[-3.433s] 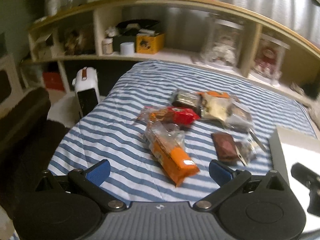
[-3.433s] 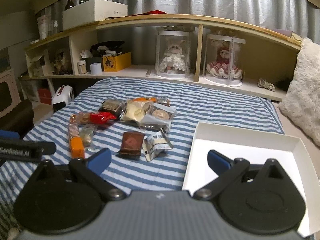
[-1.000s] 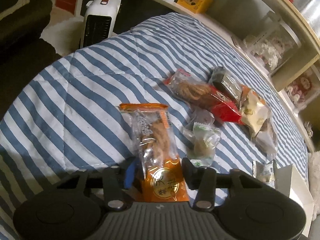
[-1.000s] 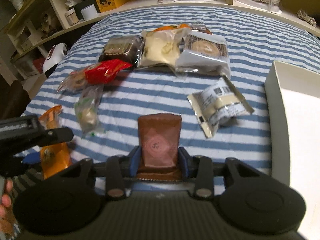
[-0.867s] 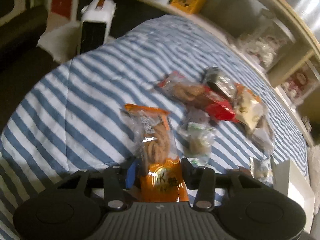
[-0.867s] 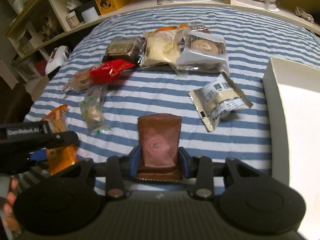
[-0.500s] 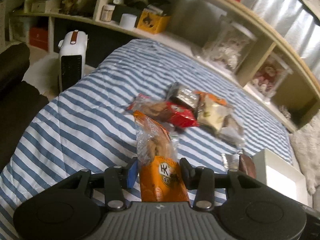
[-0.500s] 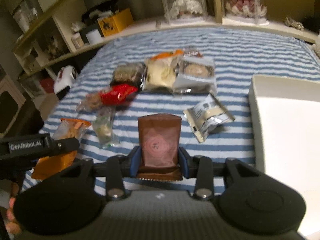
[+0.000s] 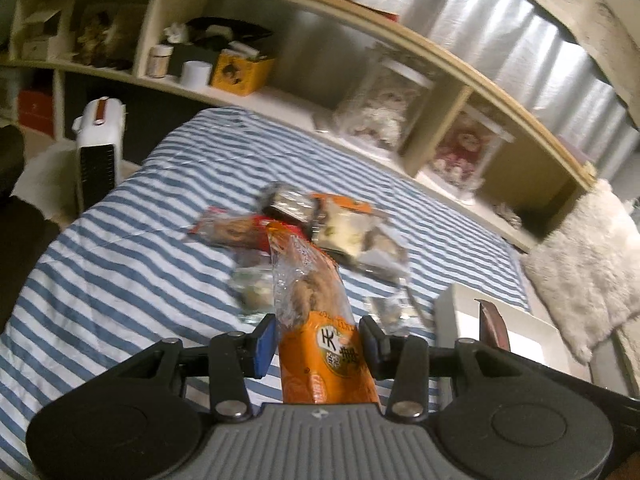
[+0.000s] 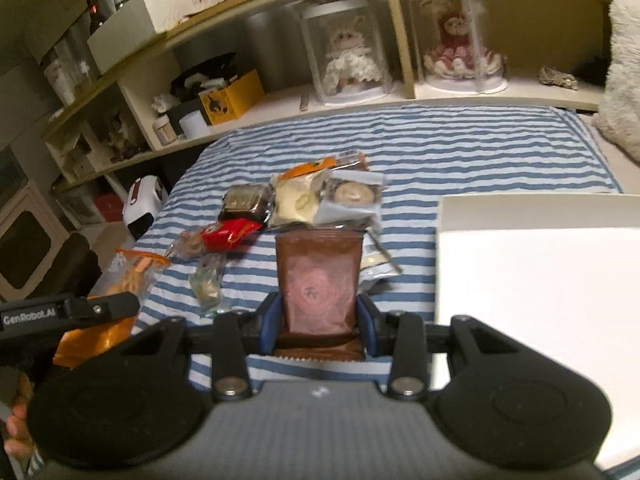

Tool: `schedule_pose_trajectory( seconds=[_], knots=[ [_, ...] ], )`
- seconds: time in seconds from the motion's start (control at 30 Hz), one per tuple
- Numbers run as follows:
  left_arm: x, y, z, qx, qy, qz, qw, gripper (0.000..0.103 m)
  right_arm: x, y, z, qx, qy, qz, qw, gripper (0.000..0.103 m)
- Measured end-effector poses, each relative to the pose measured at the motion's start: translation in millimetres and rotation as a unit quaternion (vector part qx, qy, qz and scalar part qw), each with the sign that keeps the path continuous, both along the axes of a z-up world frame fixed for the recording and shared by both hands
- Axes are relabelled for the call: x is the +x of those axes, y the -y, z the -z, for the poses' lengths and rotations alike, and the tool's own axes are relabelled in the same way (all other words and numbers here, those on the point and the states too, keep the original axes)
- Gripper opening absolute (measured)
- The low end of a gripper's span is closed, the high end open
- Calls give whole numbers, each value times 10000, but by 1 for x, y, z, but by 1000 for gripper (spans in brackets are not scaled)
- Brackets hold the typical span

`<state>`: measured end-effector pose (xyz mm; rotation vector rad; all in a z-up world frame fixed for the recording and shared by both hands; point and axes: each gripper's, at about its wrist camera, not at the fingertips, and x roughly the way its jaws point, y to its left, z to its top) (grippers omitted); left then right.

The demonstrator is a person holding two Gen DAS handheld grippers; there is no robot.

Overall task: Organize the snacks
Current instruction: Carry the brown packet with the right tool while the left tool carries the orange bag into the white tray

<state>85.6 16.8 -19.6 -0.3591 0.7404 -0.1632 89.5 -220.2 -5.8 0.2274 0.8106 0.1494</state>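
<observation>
Snacks: two are up off the bed, rest lie in a loose heap [image 10: 304,204] on the striped cover, left of the white box [image 10: 532,280]. Right claw [image 10: 318,320] is clamped on the brown pouch [image 10: 318,280], long axis pointing fwd away from the claw; box lies just right of it, so right hand is the nearer one. Left claw [image 9: 318,342] is clamped on the orange cracker bag [image 9: 316,320], long axis fwd too, box further off to its right. Vs a sec ago: both pkts were low on the cover, now lifted, views tipped up twd the shelf [image 10: 360,96].
</observation>
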Motion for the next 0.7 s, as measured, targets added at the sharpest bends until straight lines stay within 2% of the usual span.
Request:
schedule_pose_trajectory(
  seconds=[0.33,0.7],
  knots=[
    [-14,64,-19,-206,200,485,9984,45,-38,55,-16,-7,162,287,9995,46],
    [-21,158,-12,-398,145,1124,9928,45,-74,113,-23,-12,188,634,9978,46]
  ],
)
